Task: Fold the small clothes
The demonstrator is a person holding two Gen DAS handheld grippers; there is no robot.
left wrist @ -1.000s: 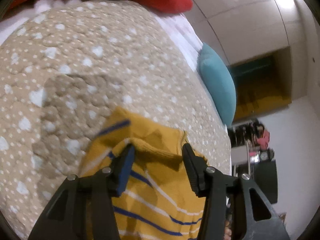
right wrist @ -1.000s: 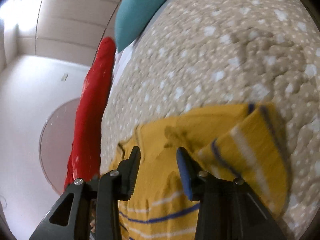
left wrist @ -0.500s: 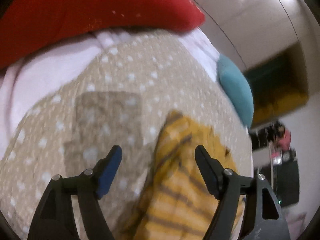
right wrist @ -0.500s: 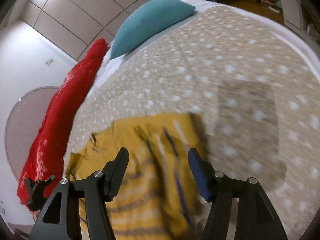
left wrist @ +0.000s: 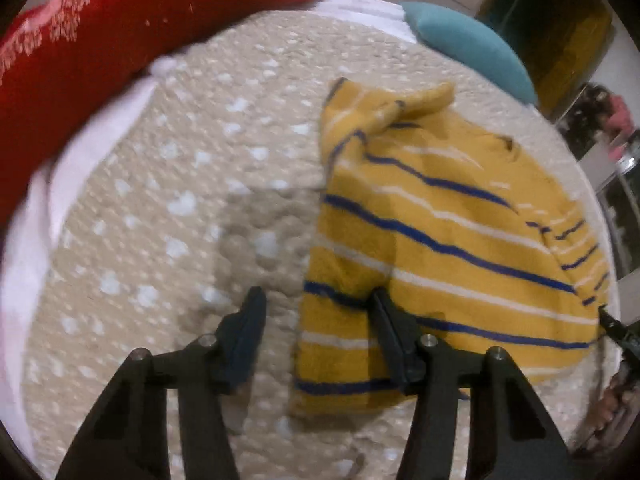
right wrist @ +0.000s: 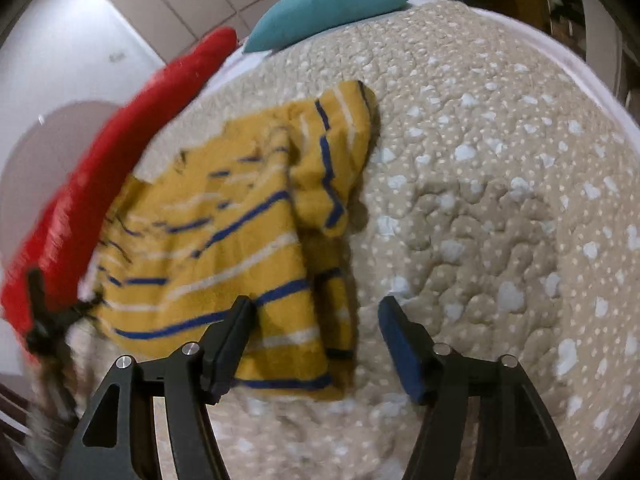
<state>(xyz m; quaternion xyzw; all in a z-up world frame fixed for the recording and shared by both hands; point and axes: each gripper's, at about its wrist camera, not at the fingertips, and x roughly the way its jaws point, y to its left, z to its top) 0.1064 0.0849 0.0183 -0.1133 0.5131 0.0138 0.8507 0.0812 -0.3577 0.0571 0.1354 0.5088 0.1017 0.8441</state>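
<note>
Quilt (left wrist: 168,184) w/ sweater (left wrist: 440,240); left gripper (left wrist: 316,312), right gripper (right wrist: 316,316) hover, jaws spread.

The sweater (left wrist: 440,240) (right wrist: 240,240) is mustard yellow with blue and white stripes. It lies flat but rumpled on the quilt (left wrist: 200,200) (right wrist: 480,160). One sleeve is folded over the body, toward 12 o'clock in the left wrist view.

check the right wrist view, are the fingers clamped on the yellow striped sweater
No, the right gripper is wide open above the quilt, with the yellow striped sweater lying loose.
</note>
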